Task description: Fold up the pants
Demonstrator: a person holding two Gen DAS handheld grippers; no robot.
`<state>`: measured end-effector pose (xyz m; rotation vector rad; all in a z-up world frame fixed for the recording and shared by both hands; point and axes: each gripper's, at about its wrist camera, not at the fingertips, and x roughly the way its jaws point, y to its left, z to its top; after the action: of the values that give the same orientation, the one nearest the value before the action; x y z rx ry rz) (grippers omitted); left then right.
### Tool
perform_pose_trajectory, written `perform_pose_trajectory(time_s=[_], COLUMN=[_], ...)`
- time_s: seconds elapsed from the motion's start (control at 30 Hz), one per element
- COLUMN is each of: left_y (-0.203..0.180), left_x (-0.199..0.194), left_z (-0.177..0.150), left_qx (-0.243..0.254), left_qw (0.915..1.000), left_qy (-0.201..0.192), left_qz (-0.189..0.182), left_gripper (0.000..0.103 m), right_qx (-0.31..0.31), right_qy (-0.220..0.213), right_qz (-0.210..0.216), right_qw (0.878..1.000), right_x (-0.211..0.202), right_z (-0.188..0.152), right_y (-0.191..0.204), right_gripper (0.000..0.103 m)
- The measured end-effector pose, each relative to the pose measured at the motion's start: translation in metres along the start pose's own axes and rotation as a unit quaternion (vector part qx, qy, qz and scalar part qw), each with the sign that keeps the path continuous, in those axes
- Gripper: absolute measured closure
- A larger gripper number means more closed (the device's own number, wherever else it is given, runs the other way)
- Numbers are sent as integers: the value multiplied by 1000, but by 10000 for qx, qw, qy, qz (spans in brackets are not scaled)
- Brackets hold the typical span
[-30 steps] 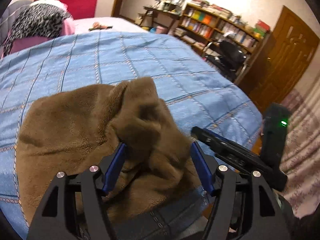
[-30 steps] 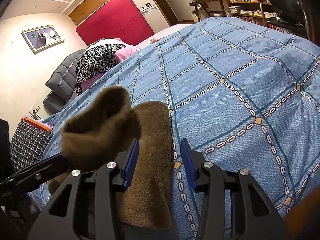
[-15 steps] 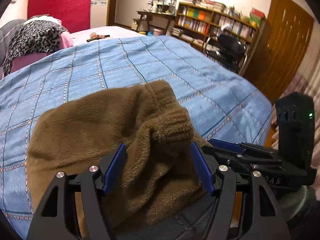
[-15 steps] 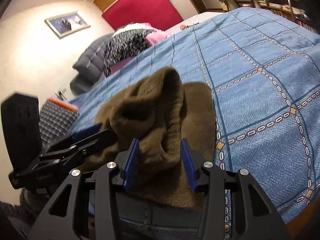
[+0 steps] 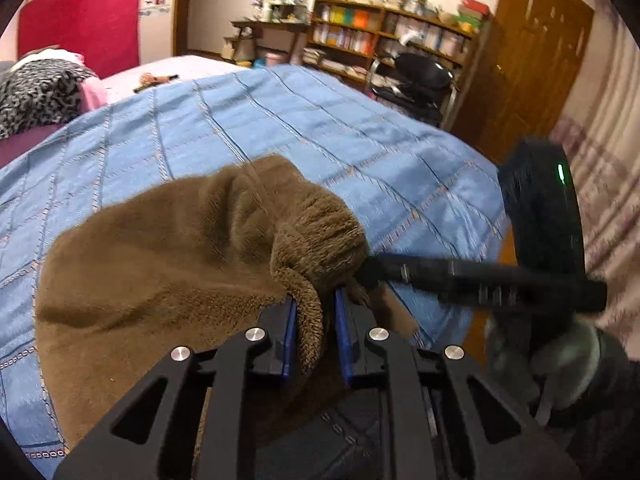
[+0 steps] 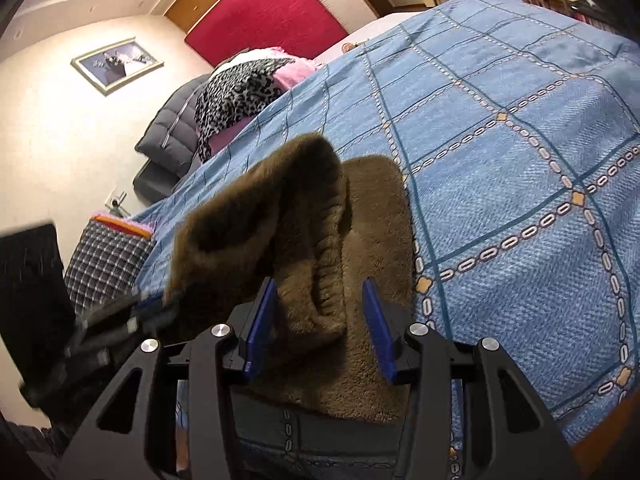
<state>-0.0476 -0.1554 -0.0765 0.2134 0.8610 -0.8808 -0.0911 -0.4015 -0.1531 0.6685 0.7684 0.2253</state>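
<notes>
Brown fleece pants (image 5: 168, 264) lie bunched at the near edge of a bed with a blue checked cover (image 5: 304, 128). My left gripper (image 5: 314, 316) is shut on a fold of the pants next to the ribbed waistband (image 5: 324, 220). The right gripper shows in the left wrist view (image 5: 472, 280), its tips against the same lifted bunch. In the right wrist view, my right gripper (image 6: 318, 312) is open, with the raised waistband fold (image 6: 316, 248) hanging between its blue pads (image 6: 376, 320). The pants (image 6: 372, 264) rest on the cover (image 6: 520, 160) there.
Pillows and a leopard-print cloth (image 6: 236, 92) lie at the bed's head, below a red headboard (image 6: 268, 12). Bookshelves (image 5: 384, 44), a black chair (image 5: 420, 76) and a wooden door (image 5: 532, 60) stand beyond the bed. A plaid cushion (image 6: 104, 260) sits at the left.
My left gripper has closed on a fold of the pants. The right gripper has moved in so the raised waistband fold now hangs between its open pads.
</notes>
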Motion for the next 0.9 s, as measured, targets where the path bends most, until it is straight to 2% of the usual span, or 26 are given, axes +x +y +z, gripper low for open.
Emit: perform_pose_trajectory(time_s=[0.13,0.27,0.33,0.37,0.4,0.5,0.6,0.73,0.9], left_y=[-6,-3,0,1,-1,-7,-1,10,30], left_x=[23,25,20,16,11,3,-4,-18,-40], left_z=[-16,-21,-21,-22,-22,-22,-22,-25,-24], left_qx=[93,-93,-237,-294,-312,-136,-259,-525,-804], left_qw=[9994,9997,9992,9986,9980,9982,9969,9938,9927], left_qy=[335,214,124,67,-40,-173,-223,-338,-581], left_qz=[-6,-91,-286,-438,-546,-558,-714,-919,-685], left_gripper=[86,78,63,50,48,47,47,47,47], right_qx=[211,445,544,582,619,782,896,850,675], right_qy=[-147,-107,-29,27,84,256,370,555,680], right_qz=[25,192,318,394,456,586,648,489,272], right_qw=[9997,9988,9980,9975,9970,9949,9932,9936,9950], right_x=[-6,-2,2,6,9,22,32,45,56], right_z=[11,24,28,30,32,34,35,36,30], right_y=[-3,-4,-4,-3,-2,0,1,3,8], right_gripper=[51,50,50,48,43,34,33,33,33])
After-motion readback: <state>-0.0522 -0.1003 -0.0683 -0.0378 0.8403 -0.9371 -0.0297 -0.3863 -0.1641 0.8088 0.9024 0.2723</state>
